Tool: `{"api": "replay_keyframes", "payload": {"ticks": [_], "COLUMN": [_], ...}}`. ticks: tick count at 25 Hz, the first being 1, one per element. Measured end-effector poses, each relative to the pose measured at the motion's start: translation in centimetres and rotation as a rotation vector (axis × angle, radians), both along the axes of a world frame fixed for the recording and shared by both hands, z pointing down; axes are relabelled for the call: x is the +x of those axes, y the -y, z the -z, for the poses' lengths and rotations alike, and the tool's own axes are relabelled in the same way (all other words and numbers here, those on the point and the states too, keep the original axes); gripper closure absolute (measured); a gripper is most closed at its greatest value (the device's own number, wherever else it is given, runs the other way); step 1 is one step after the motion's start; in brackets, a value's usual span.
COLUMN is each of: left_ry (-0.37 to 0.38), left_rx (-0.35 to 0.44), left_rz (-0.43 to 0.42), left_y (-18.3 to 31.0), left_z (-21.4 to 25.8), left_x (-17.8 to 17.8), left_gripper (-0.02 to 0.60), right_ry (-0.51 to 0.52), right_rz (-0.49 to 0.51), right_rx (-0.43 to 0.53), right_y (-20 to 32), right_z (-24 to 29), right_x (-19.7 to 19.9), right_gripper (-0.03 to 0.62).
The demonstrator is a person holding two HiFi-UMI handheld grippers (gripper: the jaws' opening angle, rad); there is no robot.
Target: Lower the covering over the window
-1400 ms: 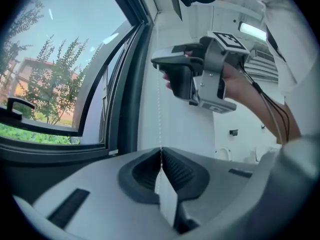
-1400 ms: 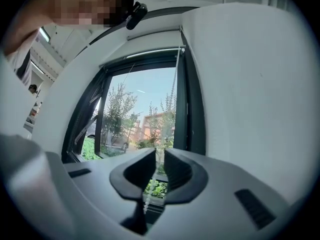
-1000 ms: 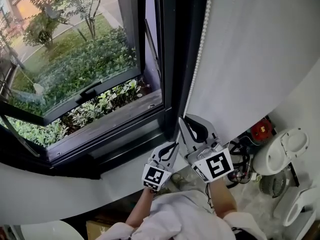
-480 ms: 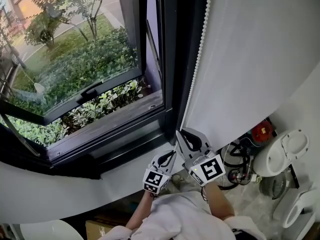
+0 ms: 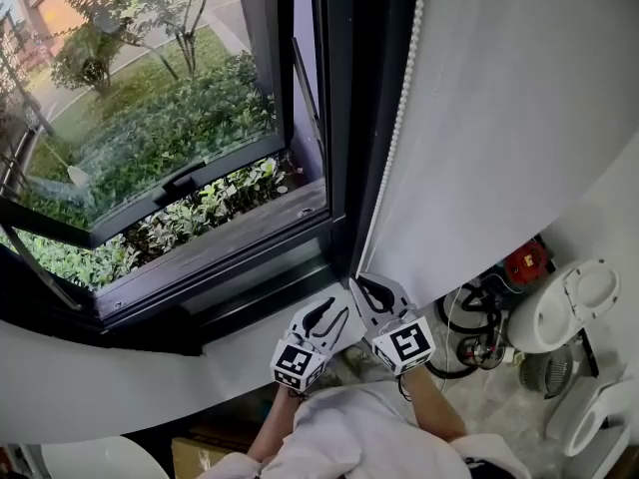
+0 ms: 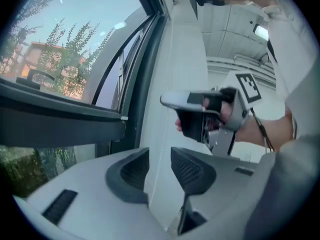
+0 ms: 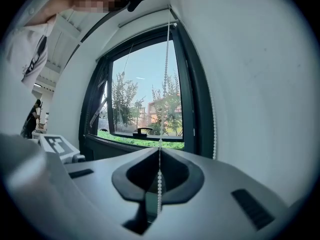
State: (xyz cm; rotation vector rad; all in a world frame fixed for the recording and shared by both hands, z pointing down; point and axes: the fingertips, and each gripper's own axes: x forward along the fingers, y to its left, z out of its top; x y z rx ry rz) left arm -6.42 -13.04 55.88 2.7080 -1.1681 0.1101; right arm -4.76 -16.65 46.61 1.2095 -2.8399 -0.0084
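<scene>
At the left, green bushes (image 5: 150,138) grow outside the window (image 5: 300,88). Low by the dark frame (image 5: 344,118), the left gripper (image 6: 160,156) has just opened its fingers. The chain (image 7: 165,69) of white beads hangs between them, and they do not press on it. Just beside it, the right gripper (image 7: 159,156) has its fingers closed tight on that chain. Right of the frame hangs the white blind (image 5: 499,118), with the chain running up along its left edge.
</scene>
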Motion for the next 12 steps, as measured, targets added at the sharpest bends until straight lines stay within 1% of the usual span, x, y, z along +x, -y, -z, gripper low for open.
{"api": "replay_keyframes", "payload": {"ticks": [3, 8, 12], "left_ry": [-0.015, -0.080, -0.082], "left_rx": [0.056, 0.144, 0.211], "left_rz": [-0.003, -0.005, -0.024], "left_y": [0.2, 0.6, 0.9], "left_z": [3.1, 8.6, 12.4], "left_x": [-0.5, -1.3, -1.0], "left_gripper": [0.454, 0.456, 0.457], "right_ry": [-0.002, -0.011, -0.024], "right_rz": [-0.001, 0.000, -0.002], "right_rx": [-0.014, -0.043, -0.079], "right_y": [-0.2, -0.5, -0.9], "right_z": [-1.2, -3.1, -4.7], "right_x": [0.1, 0.2, 0.2], "right_gripper": [0.594, 0.594, 0.594]}}
